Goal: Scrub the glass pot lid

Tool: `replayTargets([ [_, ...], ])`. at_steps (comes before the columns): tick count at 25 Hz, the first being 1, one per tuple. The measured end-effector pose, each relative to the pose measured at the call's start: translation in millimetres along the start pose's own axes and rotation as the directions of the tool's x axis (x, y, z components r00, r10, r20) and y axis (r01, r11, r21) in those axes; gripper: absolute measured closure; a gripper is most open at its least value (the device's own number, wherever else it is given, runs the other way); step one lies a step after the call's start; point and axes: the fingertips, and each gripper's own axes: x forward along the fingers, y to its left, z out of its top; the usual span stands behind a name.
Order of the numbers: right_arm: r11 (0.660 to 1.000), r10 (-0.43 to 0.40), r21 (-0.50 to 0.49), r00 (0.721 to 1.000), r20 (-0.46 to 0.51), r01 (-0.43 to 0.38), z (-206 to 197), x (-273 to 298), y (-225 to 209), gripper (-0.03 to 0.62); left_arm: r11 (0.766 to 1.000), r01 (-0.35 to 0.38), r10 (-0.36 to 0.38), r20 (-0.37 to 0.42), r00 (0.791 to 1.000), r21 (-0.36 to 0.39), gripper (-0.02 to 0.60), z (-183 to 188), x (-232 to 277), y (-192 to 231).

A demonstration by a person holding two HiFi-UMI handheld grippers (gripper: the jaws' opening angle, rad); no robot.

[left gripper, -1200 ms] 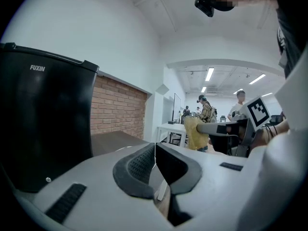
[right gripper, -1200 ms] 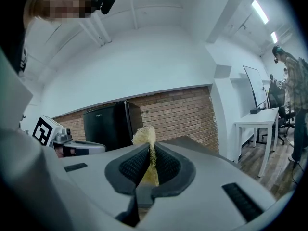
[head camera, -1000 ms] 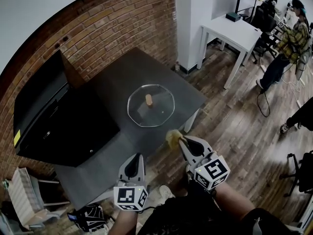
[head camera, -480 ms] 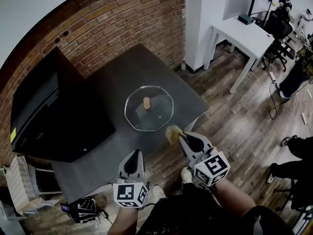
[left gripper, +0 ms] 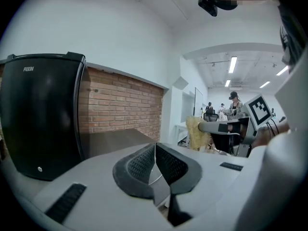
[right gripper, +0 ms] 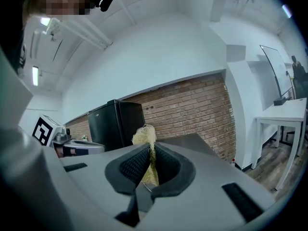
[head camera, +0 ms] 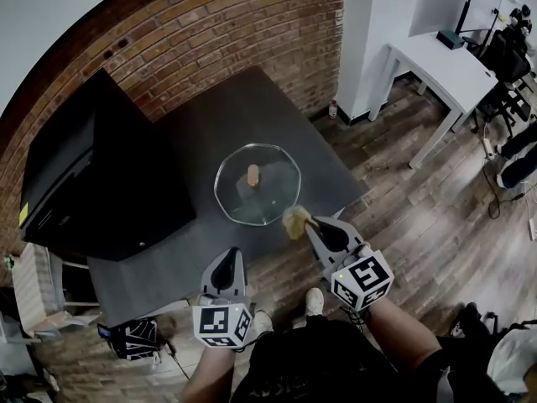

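Note:
A round glass pot lid [head camera: 257,184] with a tan knob lies flat on the dark grey table [head camera: 226,120]. My right gripper [head camera: 304,223] is shut on a yellowish scrubber [head camera: 294,221], held at the lid's near right rim; the scrubber [right gripper: 147,150] sticks up between the jaws in the right gripper view. My left gripper [head camera: 226,267] hovers over the table's near edge, shut with nothing in it; its jaws [left gripper: 155,163] meet in the left gripper view. The right gripper with its scrubber [left gripper: 196,133] shows there too.
A black cabinet [head camera: 92,175] stands on the table's left part against the brick wall [head camera: 226,23]. A white table [head camera: 440,65] is at the far right. Wooden floor [head camera: 419,217] lies to the right of the grey table. A small bottle [head camera: 334,109] stands by the wall.
The view has shifted as the person's head moved; the lid stays put. My right gripper with the scrubber has edged closer to the lid's rim. The left gripper has barely moved.

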Motion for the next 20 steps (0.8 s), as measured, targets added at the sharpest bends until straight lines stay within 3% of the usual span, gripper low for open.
replayTargets([
  [9, 0.999, 0.038, 0.026, 0.999, -0.015, -0.038, -2.7, 5.9, -22.7, 0.56, 0.999, -0.044, 0.045, -0.052, 0.998, 0.013, 0.543, -13.8, 20.0, -10.4],
  [20, 0.999, 0.021, 0.046, 0.997, -0.08, -0.018, -27.4, 49.8, -36.4, 0.56, 0.997, -0.064, 0.068, -0.145, 0.987, 0.031, 0.543, -58.7, 67.2, 28.1],
])
